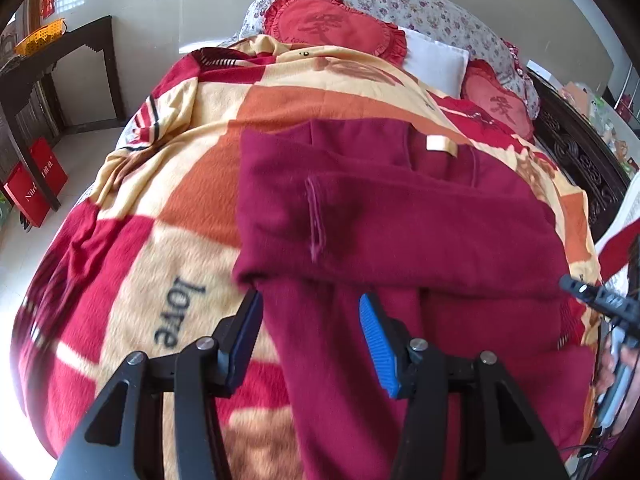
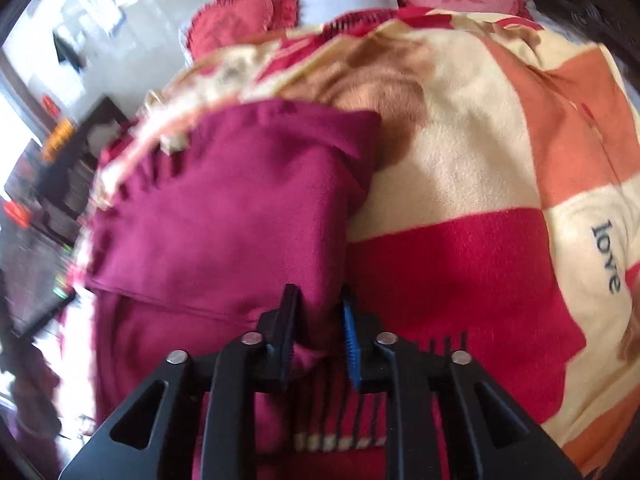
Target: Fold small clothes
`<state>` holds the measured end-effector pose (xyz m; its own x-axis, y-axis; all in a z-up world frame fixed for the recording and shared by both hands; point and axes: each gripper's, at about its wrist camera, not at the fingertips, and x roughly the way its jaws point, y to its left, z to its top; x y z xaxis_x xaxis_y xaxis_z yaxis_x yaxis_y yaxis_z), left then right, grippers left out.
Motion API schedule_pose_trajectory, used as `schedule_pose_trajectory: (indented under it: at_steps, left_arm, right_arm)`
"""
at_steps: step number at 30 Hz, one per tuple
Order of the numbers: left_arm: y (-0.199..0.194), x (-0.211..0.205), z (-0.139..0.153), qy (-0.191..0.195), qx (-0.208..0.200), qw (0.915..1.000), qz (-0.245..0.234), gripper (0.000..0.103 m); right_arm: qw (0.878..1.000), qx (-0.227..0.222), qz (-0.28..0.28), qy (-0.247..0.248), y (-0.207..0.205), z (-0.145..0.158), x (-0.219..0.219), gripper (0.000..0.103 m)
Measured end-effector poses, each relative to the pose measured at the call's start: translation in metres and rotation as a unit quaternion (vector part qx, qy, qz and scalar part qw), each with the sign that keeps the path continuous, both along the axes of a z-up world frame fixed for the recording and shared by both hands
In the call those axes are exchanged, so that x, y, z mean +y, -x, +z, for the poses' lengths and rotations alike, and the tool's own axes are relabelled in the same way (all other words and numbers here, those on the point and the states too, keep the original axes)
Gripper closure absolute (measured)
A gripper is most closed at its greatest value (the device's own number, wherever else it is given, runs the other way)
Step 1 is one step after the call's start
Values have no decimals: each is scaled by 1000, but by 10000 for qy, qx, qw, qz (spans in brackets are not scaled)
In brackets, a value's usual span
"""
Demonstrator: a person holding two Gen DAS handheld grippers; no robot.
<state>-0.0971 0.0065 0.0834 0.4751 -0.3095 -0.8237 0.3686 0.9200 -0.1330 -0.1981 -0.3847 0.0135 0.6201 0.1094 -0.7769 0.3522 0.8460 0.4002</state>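
Observation:
A dark red knit sweater (image 1: 400, 216) lies on the bed's patterned blanket (image 1: 192, 208), both sleeves folded across its body and a beige neck label (image 1: 440, 145) showing. My left gripper (image 1: 310, 308) is open, its jaws wide apart just above the sweater's lower left edge, nothing between them. In the right wrist view the sweater (image 2: 224, 216) shows with its right side folded over. My right gripper (image 2: 318, 312) is narrowly parted with a fold of the sweater's right edge between its pads; the frame is blurred. The right gripper's tip also shows at the left wrist view's right edge (image 1: 592, 294).
Red heart cushions (image 1: 332, 24) and a white pillow (image 1: 434, 62) lie at the bed's head. A dark wooden table (image 1: 60, 64) with a yellow basket (image 1: 40, 36) stands left of the bed, red bags (image 1: 36, 180) on the floor. A carved dark headboard (image 1: 576, 152) is at right.

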Motion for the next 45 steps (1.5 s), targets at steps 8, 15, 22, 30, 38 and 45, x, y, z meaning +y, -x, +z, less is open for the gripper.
schedule_pose_trajectory:
  at_steps: [8, 15, 22, 30, 38, 45]
  left_arm:
    - [41, 12, 13, -21, -73, 9999, -136, 42]
    - [90, 29, 13, 59, 162, 9989, -443, 27]
    - [140, 52, -15, 108, 808, 9952, -542, 26]
    - [182, 50, -43, 161, 1230, 9903, -628, 26]
    - [183, 42, -48, 358, 1258, 9901, -505, 38]
    - [184, 62, -21, 507, 1216, 9886, -725, 92]
  right_arm:
    - [9998, -93, 150, -52, 64, 33, 14, 78]
    - [9992, 52, 402, 62, 131, 42, 28, 70]
    - [9977, 220, 621, 166, 180, 27, 49, 67]
    - [9982, 365, 465, -71, 201, -10, 56, 67]
    - [9979, 258, 538, -250, 188, -19, 66, 72]
    - [9970, -99, 755, -122, 191, -5, 82, 103]
